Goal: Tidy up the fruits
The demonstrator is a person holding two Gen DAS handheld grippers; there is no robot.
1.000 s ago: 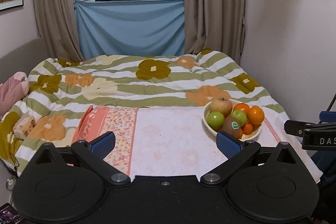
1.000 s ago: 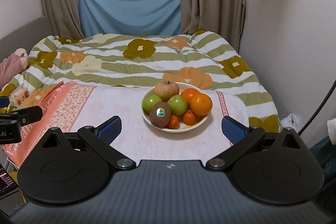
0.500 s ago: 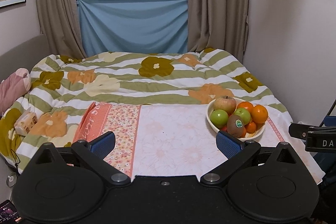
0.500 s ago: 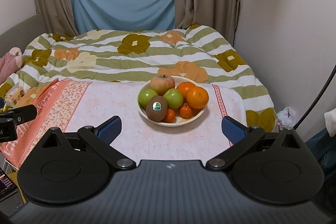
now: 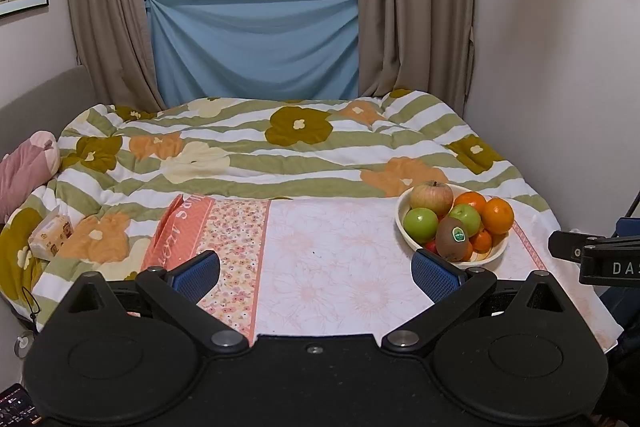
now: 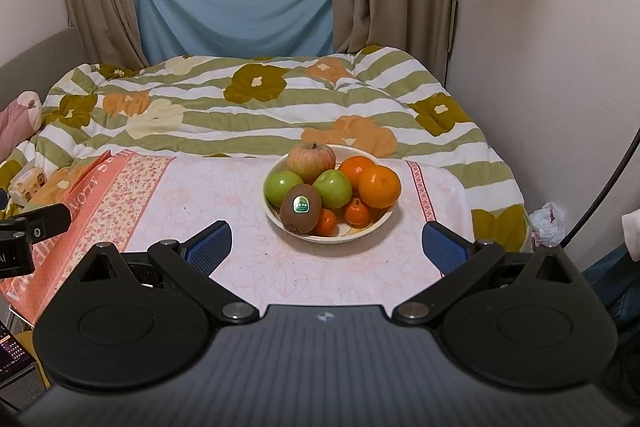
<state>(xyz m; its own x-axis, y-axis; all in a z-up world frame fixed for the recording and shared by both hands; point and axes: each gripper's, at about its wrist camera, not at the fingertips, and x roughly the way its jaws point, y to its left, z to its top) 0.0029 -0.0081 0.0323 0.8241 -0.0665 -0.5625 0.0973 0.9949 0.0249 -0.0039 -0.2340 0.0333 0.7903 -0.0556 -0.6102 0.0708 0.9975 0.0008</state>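
Right tool (image 6: 326,243) level, blue pads spread wide, facing fruit bowl (image 6: 362,229), left tool (image 5: 316,269) likewise spread, seemingly empty

White capital letters "DA", cut off by the frame edge, show on the black body of the right gripper (image 5: 608,265) at the far right of the left wrist view. The orange cloth border (image 6: 86,203) carries large white letters, too skewed to read. The kiwi (image 6: 301,208) bears a green sticker, illegible.
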